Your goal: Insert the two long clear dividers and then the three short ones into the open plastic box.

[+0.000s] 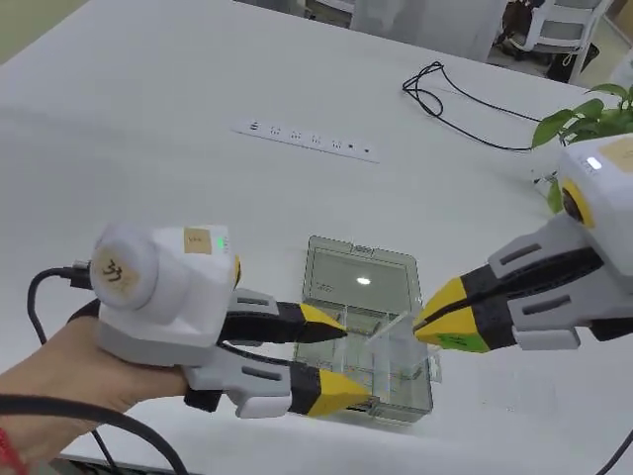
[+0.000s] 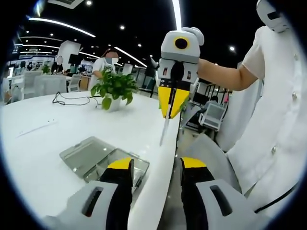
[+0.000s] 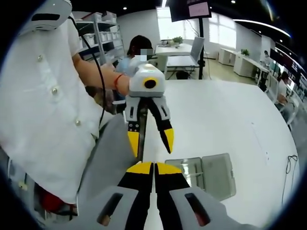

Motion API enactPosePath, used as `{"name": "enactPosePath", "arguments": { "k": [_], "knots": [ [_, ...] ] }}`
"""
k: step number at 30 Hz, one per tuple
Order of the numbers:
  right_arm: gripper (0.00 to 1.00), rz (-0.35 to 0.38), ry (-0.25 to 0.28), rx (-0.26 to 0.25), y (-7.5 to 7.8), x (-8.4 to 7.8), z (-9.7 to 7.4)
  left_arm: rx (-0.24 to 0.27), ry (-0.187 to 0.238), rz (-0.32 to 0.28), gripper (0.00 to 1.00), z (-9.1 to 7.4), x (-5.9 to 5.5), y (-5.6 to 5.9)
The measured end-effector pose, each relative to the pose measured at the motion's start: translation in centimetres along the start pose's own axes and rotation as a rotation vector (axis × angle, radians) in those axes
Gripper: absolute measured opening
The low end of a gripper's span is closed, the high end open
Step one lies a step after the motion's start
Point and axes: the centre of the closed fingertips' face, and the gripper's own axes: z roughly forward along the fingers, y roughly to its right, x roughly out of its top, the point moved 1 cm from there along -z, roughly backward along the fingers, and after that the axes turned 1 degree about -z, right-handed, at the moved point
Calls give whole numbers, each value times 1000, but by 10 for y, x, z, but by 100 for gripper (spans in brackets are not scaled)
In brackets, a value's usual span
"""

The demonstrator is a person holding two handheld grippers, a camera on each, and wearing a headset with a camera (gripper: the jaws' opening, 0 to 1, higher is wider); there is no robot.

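The open clear plastic box (image 1: 415,404) lies near the table's front edge, its lid (image 1: 361,272) folded flat behind it. A clear divider (image 1: 381,339) slants down over the box, with my right gripper (image 1: 420,327) shut on its upper end. My left gripper (image 1: 341,356) stands open at the box's left, its jaws on either side of the divider's lower end. In the left gripper view the right gripper (image 2: 170,112) hangs the divider (image 2: 164,132) above my open left gripper (image 2: 157,165), beside the box (image 2: 96,160). In the right gripper view my right gripper (image 3: 154,168) faces the left gripper (image 3: 149,141).
A white power strip (image 1: 307,139) lies at mid-table, and a black cable (image 1: 445,99) loops at the far right. A potted plant (image 1: 584,119) stands at the right edge. My white-shirted body (image 3: 48,96) is close behind the grippers.
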Motion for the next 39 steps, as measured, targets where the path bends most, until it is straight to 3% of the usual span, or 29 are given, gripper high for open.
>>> {"name": "enactPosePath", "arguments": {
  "k": [15,22,28,39],
  "knots": [
    [3,17,-9,-76,36,-7,14,116,-32,10,69,-13,-17,-28],
    [3,23,-12,-92,52,-15,29,138,-63,18,77,-16,-30,-41],
    [3,38,-2,-105,65,-23,44,147,-83,36,91,-15,-38,-47],
    [3,71,-4,-112,77,-43,76,169,-105,23,100,-16,-49,-58]
  ]
}}
